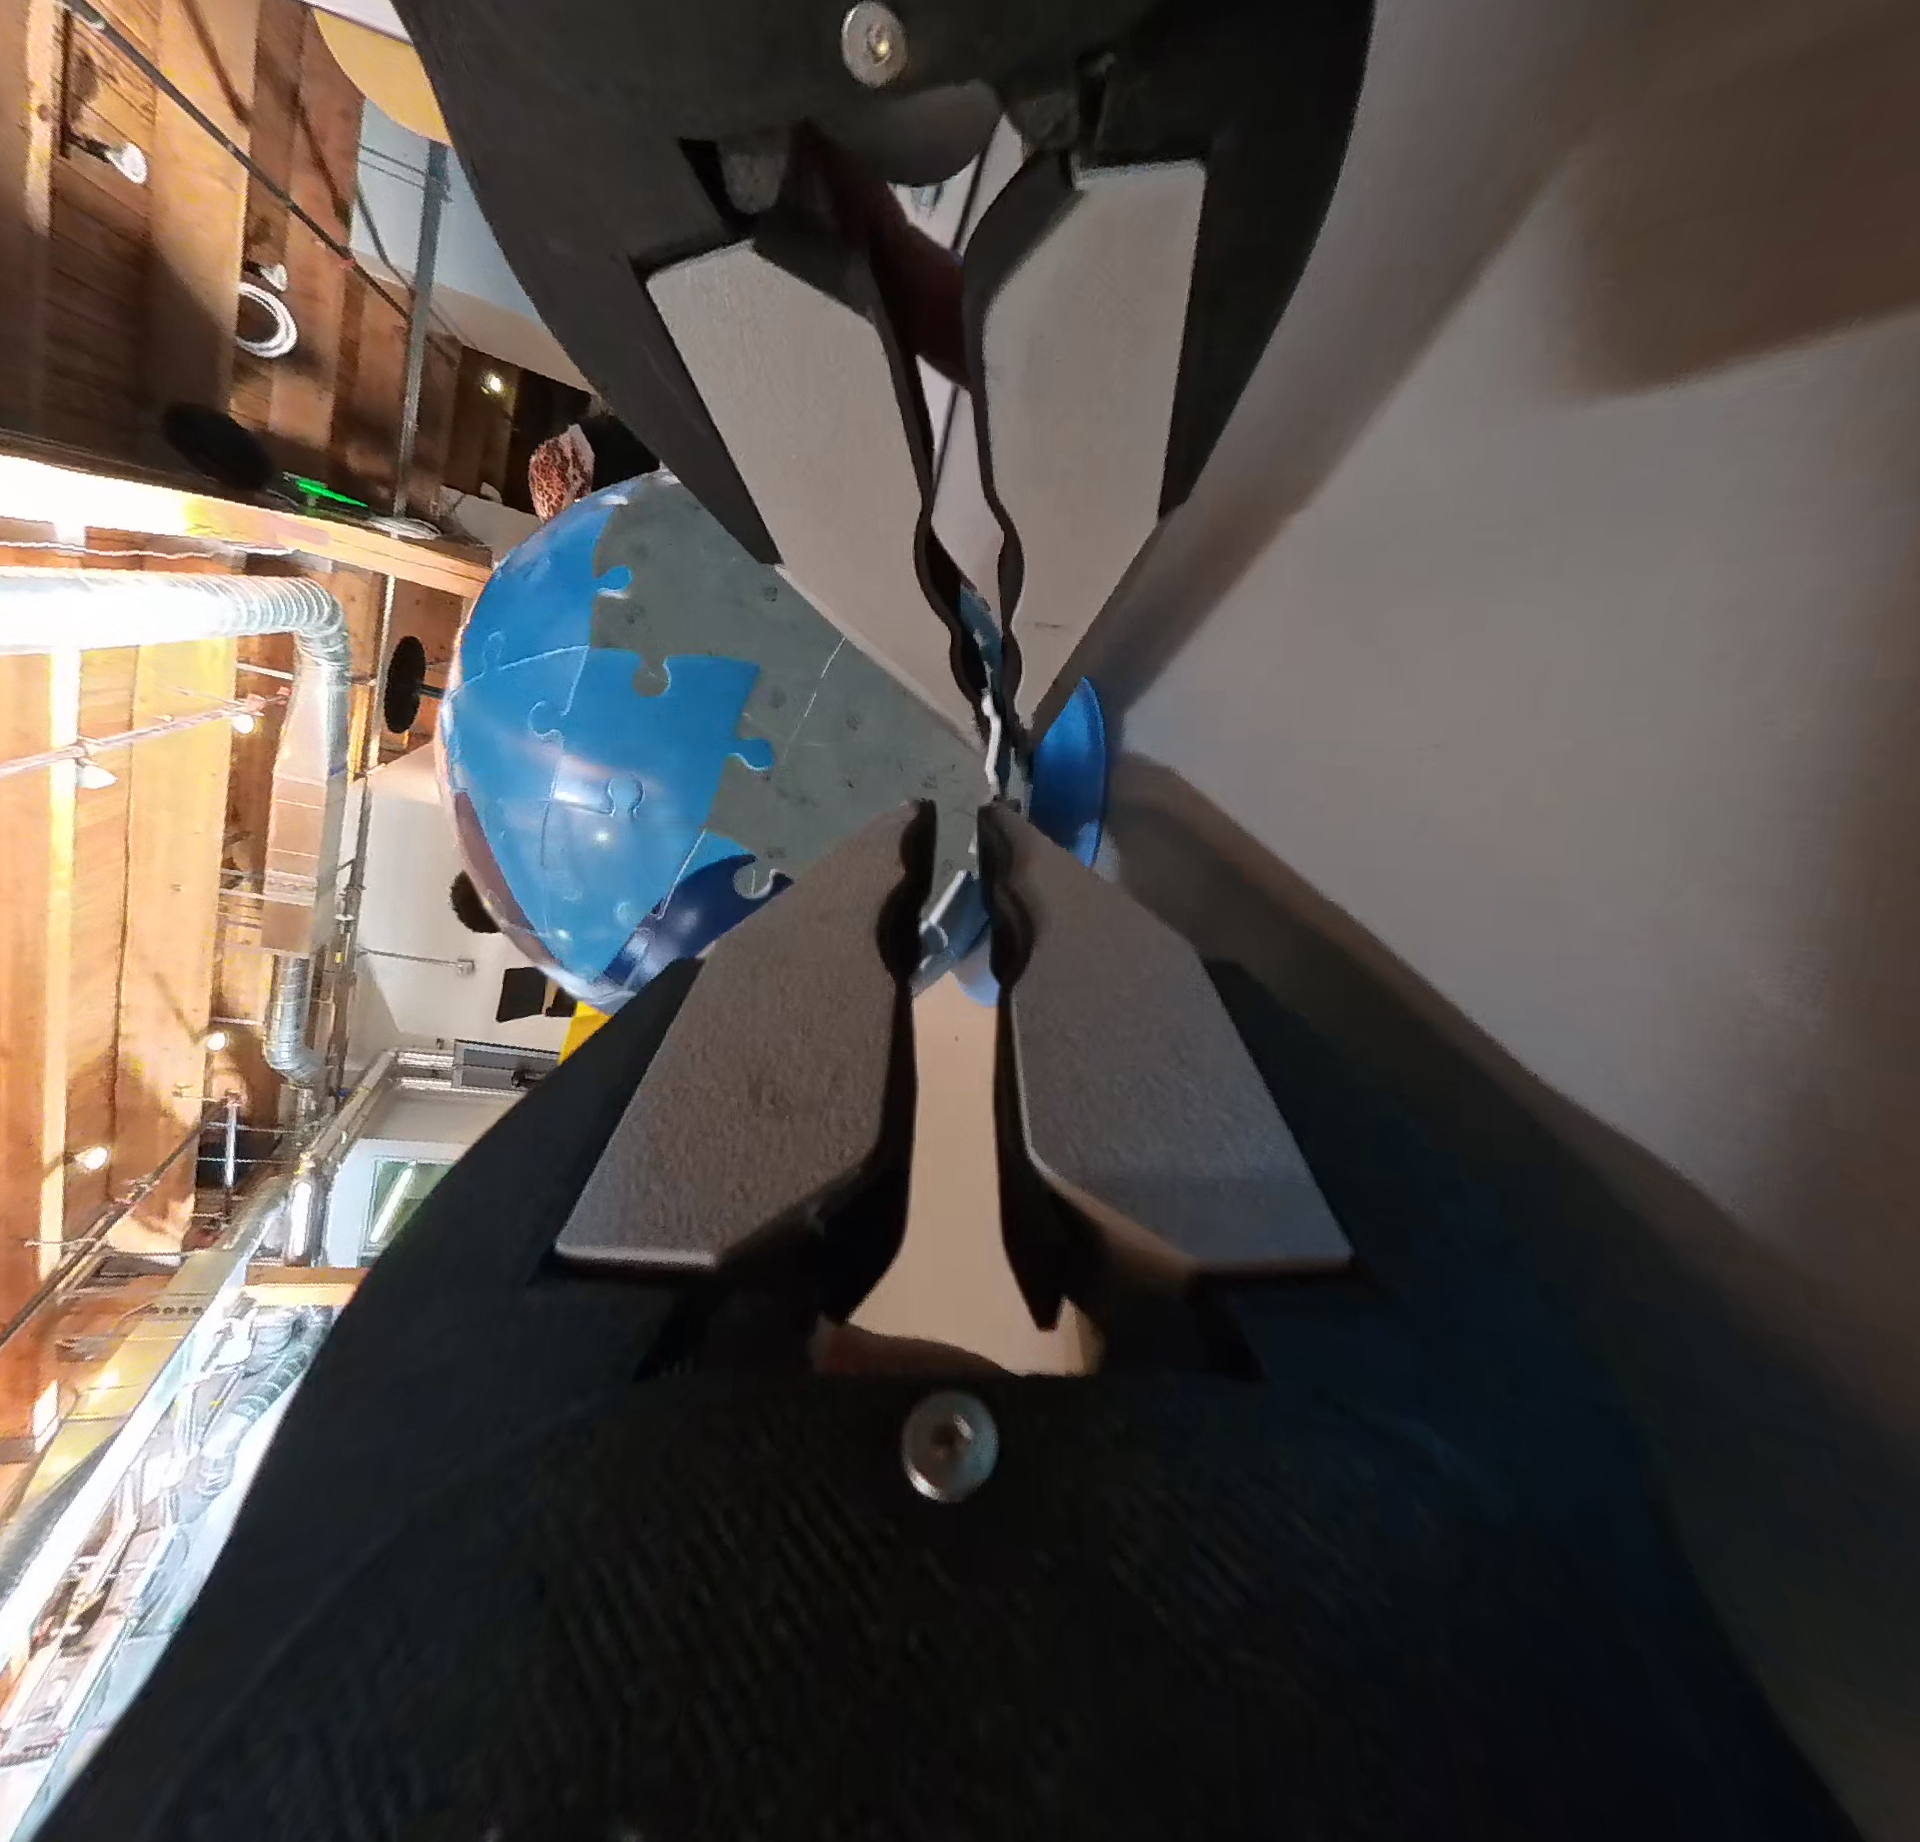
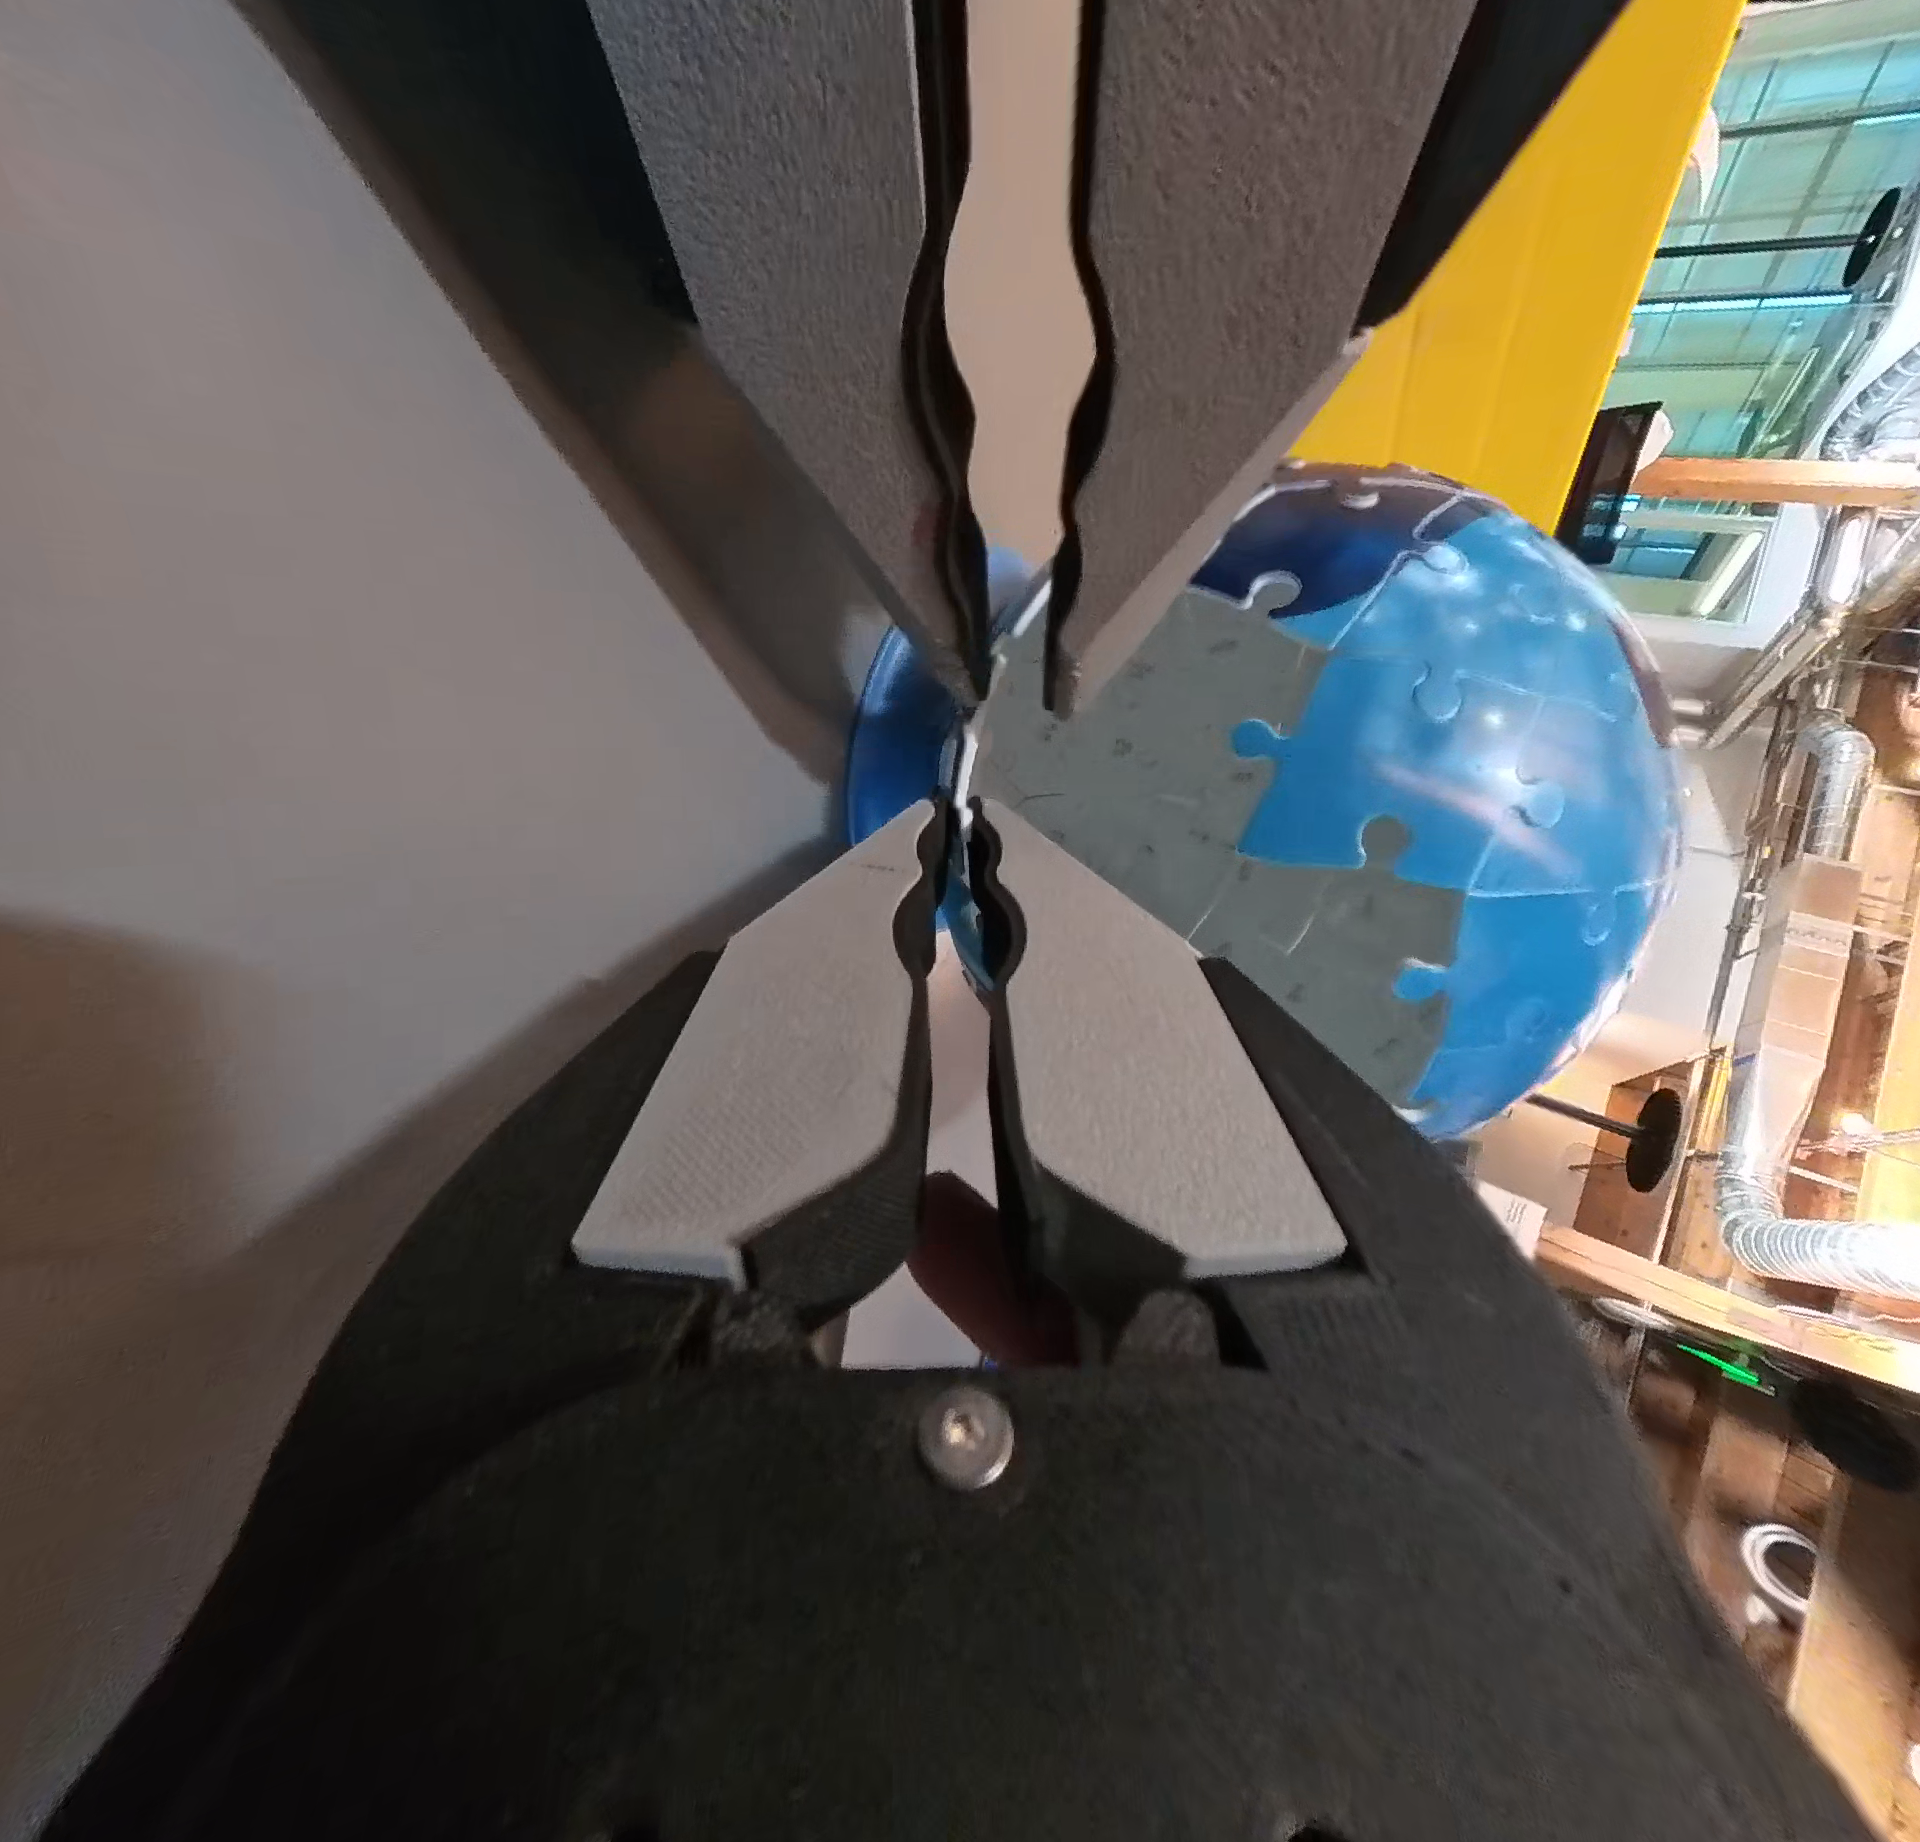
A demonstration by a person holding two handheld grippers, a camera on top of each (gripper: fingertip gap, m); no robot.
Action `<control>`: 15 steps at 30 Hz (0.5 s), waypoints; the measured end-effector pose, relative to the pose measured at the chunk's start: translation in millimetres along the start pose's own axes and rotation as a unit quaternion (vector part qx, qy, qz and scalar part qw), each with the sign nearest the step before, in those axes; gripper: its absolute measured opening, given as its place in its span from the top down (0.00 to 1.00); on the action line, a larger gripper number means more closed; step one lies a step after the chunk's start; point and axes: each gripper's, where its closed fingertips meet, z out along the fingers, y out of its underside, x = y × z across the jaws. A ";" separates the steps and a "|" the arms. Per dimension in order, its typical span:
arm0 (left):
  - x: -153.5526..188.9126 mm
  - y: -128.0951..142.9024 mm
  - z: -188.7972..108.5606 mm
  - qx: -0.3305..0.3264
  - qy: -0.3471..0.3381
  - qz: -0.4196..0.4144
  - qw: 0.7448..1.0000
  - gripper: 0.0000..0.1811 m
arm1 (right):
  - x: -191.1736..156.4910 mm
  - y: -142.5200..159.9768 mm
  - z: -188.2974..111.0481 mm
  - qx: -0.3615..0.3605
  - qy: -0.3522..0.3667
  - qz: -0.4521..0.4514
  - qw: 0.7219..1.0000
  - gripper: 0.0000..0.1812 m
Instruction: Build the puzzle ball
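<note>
Both grippers, left gripper (image 1: 954, 818) and right gripper (image 2: 961, 824), tip to tip, clamped on puzzle ball (image 1: 582, 743) rim.

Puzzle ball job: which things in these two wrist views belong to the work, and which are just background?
In the job:
puzzle ball, partly built, grey and blue pieces
blue stand under it
left gripper, tips nearly closed at the ball's edge
right gripper, tips meeting the left's there

Just lying about:
white table
yellow panel
silver duct
wooden wall
</note>
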 end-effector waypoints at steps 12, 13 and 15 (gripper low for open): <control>5.0 3.4 4.2 -0.015 0.000 0.040 0.999 0.99 | 1.1 2.5 1.1 -0.015 0.005 -0.010 1.000 1.00; 5.1 3.5 4.0 -0.017 0.001 0.041 0.999 0.99 | 0.2 2.6 1.1 -0.015 0.001 -0.011 1.000 1.00; 5.1 3.5 3.9 -0.017 0.001 0.042 0.999 0.99 | -1.0 2.5 1.5 -0.014 -0.004 -0.016 1.000 0.97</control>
